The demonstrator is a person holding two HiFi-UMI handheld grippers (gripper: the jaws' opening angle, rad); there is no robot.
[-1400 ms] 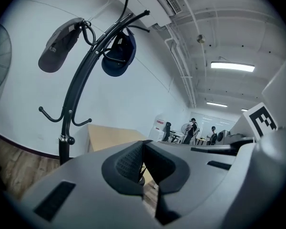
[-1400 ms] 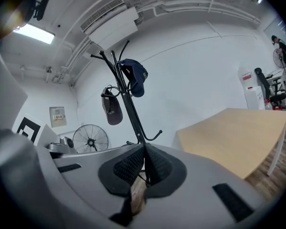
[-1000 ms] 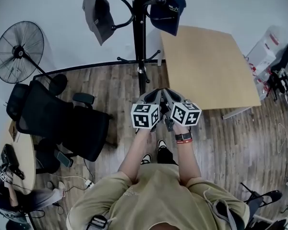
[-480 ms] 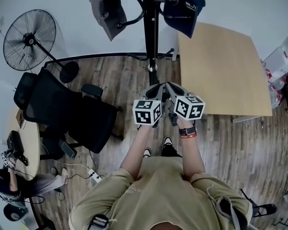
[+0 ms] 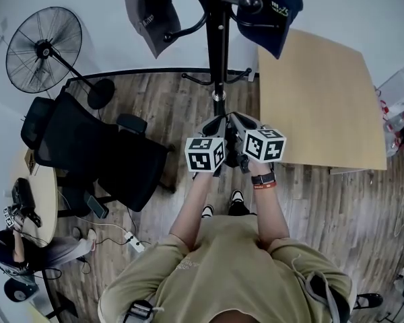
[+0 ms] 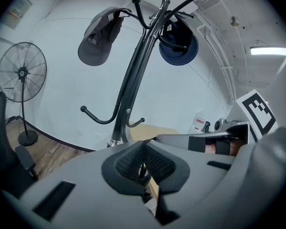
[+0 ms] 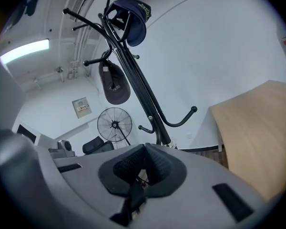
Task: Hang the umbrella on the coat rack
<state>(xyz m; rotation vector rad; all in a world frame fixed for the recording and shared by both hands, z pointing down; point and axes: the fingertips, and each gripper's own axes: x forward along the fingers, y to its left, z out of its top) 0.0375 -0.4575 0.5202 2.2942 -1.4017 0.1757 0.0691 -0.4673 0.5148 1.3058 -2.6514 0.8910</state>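
Black coat rack (image 5: 219, 46) with 2 caps (image 5: 151, 12)

Both arms out front, elbows bent. L gripper (image 5: 216, 124) and R gripper (image 5: 238, 120) side by side, tips nearly touching, each w/ jaws pinched on a dark strap (image 7: 133, 194).

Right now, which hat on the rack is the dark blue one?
The cap on the right, hanging by the wooden table. The other cap, on the fan's side, is grey.
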